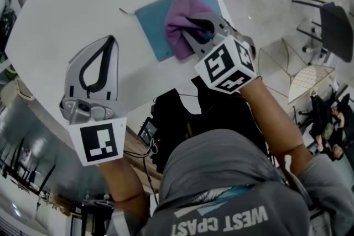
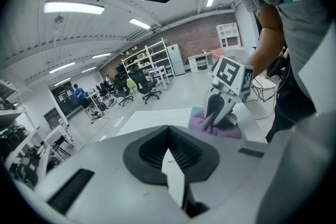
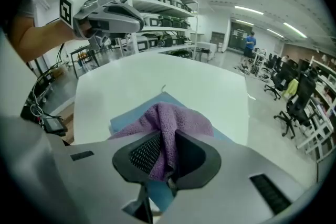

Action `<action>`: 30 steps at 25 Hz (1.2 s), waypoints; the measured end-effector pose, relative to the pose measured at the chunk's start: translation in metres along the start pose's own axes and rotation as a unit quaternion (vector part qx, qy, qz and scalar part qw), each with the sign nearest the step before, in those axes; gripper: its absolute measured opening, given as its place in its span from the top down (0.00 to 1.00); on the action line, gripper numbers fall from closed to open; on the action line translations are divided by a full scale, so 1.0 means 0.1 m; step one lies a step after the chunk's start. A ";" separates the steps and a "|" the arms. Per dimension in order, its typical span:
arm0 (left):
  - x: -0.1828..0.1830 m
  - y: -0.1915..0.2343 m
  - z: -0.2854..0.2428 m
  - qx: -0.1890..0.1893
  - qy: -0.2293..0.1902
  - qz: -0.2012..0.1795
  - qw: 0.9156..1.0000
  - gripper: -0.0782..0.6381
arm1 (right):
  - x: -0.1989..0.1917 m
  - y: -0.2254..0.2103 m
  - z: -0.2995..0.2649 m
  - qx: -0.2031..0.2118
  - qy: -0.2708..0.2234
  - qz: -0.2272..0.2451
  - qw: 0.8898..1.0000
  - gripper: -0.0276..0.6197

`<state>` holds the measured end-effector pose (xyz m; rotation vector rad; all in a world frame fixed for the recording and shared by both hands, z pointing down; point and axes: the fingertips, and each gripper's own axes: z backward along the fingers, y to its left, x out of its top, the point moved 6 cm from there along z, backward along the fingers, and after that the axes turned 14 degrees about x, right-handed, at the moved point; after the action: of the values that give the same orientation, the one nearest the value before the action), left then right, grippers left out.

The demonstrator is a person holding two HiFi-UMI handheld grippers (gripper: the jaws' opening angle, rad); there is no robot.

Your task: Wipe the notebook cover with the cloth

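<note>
holding the purple cloth (image 1: 178, 24) on the blue notebook (image 1: 150, 24), right gripper (image 3: 164, 159) is clamped on it. left gripper (image 1: 112, 40) closed and empty, over the bench (image 1: 77, 3).

The left claw (image 1: 111, 41) sits at the lower left of the head view, tilted downward, its jaws closed together with nothing between them. The right claw (image 1: 194, 30), at upper centre, points steeply down, its jaws pinched on the cloth (image 1: 178, 16).
</note>
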<state>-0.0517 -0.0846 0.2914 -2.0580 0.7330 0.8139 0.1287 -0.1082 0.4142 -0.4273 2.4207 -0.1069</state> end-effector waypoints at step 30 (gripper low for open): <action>-0.02 0.03 0.07 0.009 0.000 0.001 1.000 0.89 | 0.20 -0.05 -0.18 0.010 -0.006 0.020 1.000 0.81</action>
<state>-0.0568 -0.0797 0.2879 -2.0405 0.7390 0.8055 0.1040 -0.1199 0.4168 -0.3679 2.4141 -0.1110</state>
